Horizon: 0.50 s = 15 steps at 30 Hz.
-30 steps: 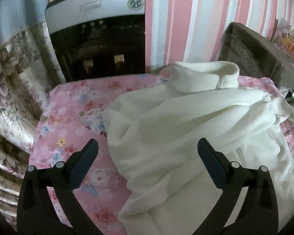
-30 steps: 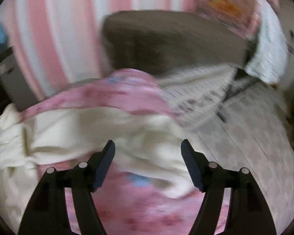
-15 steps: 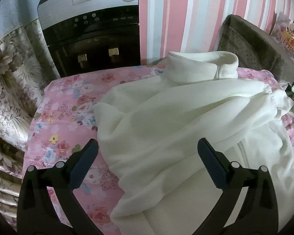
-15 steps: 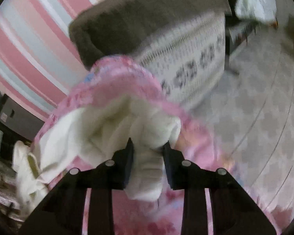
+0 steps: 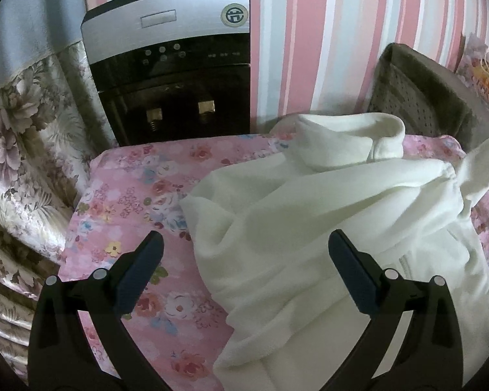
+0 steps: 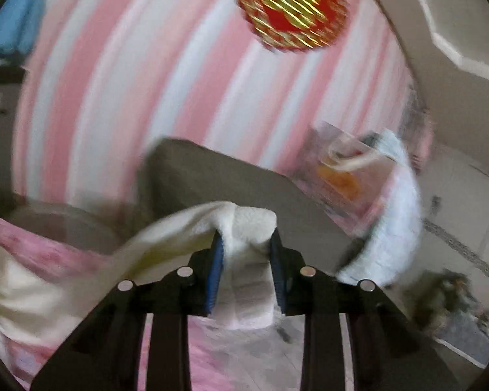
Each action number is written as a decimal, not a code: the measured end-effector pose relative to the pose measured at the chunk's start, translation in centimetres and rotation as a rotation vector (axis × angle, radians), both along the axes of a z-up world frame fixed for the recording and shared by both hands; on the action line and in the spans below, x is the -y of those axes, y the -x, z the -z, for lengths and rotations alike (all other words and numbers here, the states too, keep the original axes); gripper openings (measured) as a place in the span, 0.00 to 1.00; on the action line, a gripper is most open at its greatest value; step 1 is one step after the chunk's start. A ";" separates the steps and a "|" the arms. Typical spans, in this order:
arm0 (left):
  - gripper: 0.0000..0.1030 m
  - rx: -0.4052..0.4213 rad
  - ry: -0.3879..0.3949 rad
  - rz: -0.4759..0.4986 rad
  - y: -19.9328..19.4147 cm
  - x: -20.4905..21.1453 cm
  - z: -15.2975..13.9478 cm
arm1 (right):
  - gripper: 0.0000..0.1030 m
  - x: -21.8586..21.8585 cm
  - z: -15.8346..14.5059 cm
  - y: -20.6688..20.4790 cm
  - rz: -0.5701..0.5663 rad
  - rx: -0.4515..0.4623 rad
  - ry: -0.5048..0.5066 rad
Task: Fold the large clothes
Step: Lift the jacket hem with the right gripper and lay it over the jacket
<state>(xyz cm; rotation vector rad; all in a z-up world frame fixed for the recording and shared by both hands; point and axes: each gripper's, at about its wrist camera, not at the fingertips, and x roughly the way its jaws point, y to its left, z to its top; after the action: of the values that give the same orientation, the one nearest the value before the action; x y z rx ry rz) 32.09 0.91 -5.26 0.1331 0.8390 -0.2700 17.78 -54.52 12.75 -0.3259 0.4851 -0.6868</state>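
A cream fleece jacket (image 5: 309, 228) with a stand-up collar (image 5: 348, 137) lies rumpled on a pink floral sheet (image 5: 137, 192). My left gripper (image 5: 244, 260) hovers open above the jacket's left edge, touching nothing. In the right wrist view my right gripper (image 6: 247, 254) is shut on a sleeve end of the jacket (image 6: 247, 224), lifted off the sheet; the fleece trails down to the left. In the left wrist view that raised sleeve (image 5: 482, 166) shows at the right edge.
A black and silver water dispenser (image 5: 172, 65) stands behind the sheet against the pink striped wall. A floral curtain (image 5: 19, 163) hangs on the left. A brown padded chair (image 5: 420, 97) sits at the right, with a red and gold wall ornament (image 6: 290, 9) above.
My right gripper closed on the sleeve end and lifted it up off the sheet, turning toward the wall. The left gripper stayed open in nearly the same place.
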 end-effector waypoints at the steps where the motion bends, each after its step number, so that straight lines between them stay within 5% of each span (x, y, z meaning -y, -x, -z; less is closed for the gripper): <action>1: 0.97 0.000 0.002 0.001 0.0 0.0 0.0 | 0.27 -1.2 -0.4 -0.5 -0.047 0.024 -0.021; 8: 0.97 0.039 -0.004 0.018 0.9 0.1 -1.6 | 0.27 -11.9 -5.0 -1.6 -0.624 0.212 -0.101; 15: 0.97 0.085 0.031 -0.026 1.2 -2.0 -3.9 | 0.27 -19.1 -6.3 -7.7 -1.148 0.127 -0.529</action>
<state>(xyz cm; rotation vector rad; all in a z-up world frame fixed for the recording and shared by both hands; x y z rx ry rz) 30.89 2.92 -1.36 0.1041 0.7511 -0.2505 25.46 -35.39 19.05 -0.0213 0.2700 0.5366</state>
